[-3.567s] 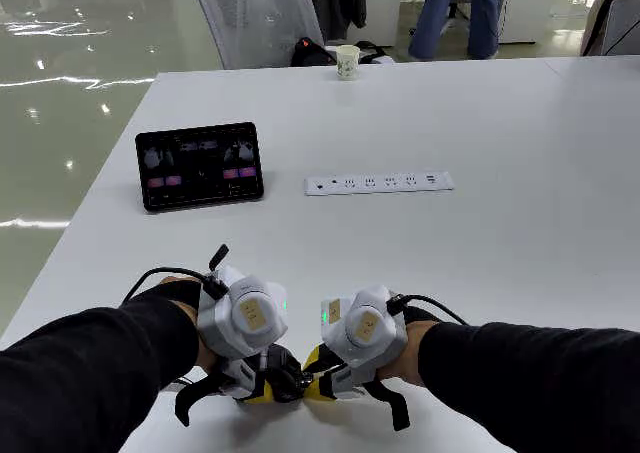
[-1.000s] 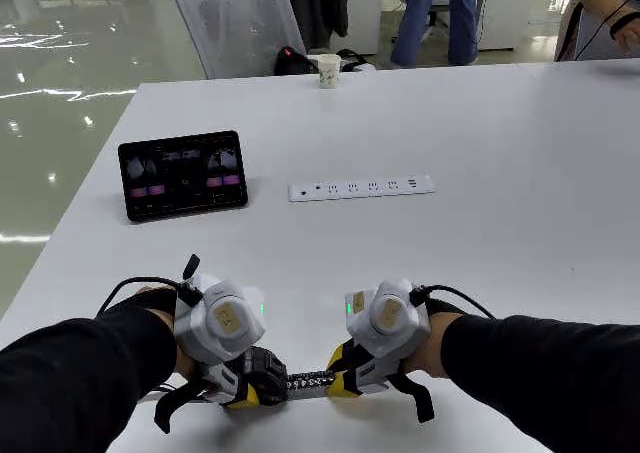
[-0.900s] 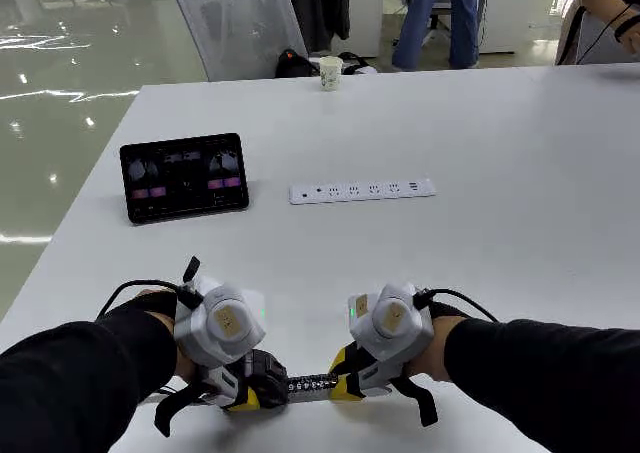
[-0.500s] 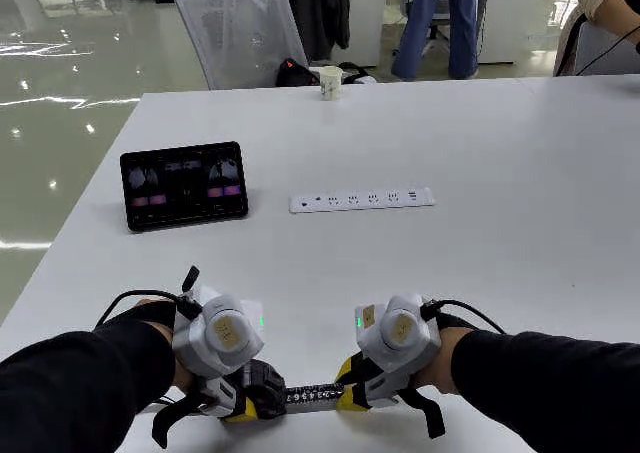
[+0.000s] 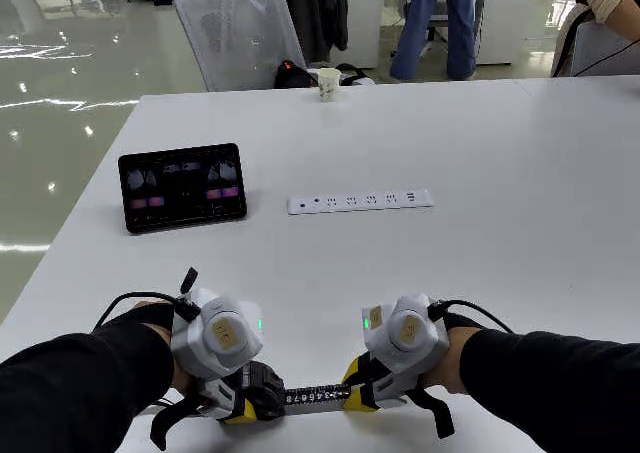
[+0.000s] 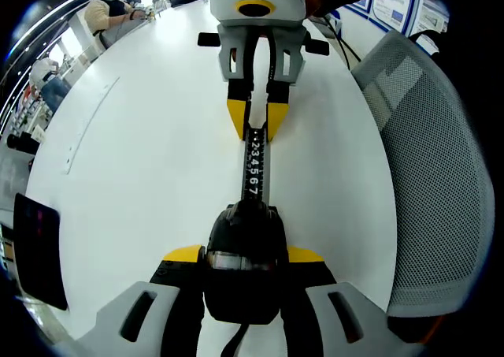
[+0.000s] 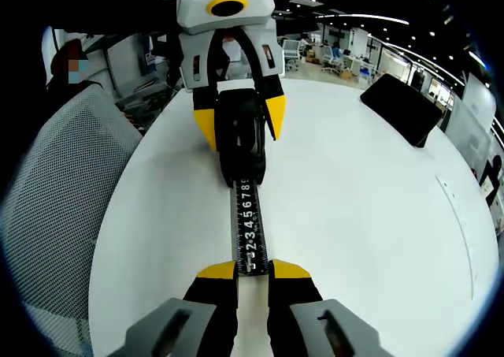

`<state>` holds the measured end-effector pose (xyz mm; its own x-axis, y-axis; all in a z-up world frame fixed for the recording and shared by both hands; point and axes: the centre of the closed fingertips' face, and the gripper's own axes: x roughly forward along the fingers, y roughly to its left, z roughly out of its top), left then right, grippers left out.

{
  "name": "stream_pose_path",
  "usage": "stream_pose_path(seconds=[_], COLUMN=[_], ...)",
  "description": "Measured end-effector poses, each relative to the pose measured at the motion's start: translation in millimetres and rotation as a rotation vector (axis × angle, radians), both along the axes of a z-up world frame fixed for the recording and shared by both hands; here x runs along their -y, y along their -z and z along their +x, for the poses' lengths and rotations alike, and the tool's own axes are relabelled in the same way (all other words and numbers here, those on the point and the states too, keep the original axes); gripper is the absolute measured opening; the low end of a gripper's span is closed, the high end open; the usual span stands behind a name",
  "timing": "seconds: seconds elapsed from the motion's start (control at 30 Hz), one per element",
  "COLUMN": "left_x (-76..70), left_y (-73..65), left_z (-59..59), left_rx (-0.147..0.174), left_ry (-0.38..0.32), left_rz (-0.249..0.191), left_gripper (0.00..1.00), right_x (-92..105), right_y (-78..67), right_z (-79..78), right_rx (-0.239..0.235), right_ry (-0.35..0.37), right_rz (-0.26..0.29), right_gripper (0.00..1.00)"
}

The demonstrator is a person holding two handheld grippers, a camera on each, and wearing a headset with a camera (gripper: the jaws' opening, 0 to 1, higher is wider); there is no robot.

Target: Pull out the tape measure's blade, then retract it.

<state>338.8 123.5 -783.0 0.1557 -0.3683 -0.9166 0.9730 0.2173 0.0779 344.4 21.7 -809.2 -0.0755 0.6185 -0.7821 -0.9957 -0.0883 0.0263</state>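
Holding the tape measure case [image 6: 244, 278] clamped between the jaws of the left claw [image 5: 250, 405], we anchor the body low on the white surface [image 5: 480, 153], at the lower centre of the head view, so that it cannot follow the pull. The right claw [image 7: 253, 272] is closed on the free tip of the blade [image 7: 247, 223], its yellow-tipped jaws pinching the end from both sides. The two claws face each other so that the blade can be drawn straight along its own axis. The exposed length is short and runs low over the surface between them; whether it touches we cannot tell. We judge the pull-out step to be in hand and early, with retraction not yet begun.

White numerals on the black blade read 2 to 8 in the right gripper view and 2 to 7 in the left gripper view; the finer graduations are too small to read. We can make out no brand name on the black case.

Well apart, in the upper half of the head view, lie a dark tablet [image 5: 183, 186], a white power strip [image 5: 360, 201] and a paper cup [image 5: 327, 83], whose print is illegible.
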Motion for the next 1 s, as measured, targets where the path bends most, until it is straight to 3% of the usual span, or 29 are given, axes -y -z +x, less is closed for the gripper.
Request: stream_pose_path(seconds=[1.0], left_x=[0.5], left_y=[0.2], left_z=[0.4], left_rx=[0.003], left_ry=[-0.001], left_rz=[-0.006], left_gripper=[0.31], right_x=[25.8], right_y=[0.0], right_z=[2.9], right_rx=[-0.031], right_ry=[0.025], right_rz=[-0.003], right_gripper=[0.10])
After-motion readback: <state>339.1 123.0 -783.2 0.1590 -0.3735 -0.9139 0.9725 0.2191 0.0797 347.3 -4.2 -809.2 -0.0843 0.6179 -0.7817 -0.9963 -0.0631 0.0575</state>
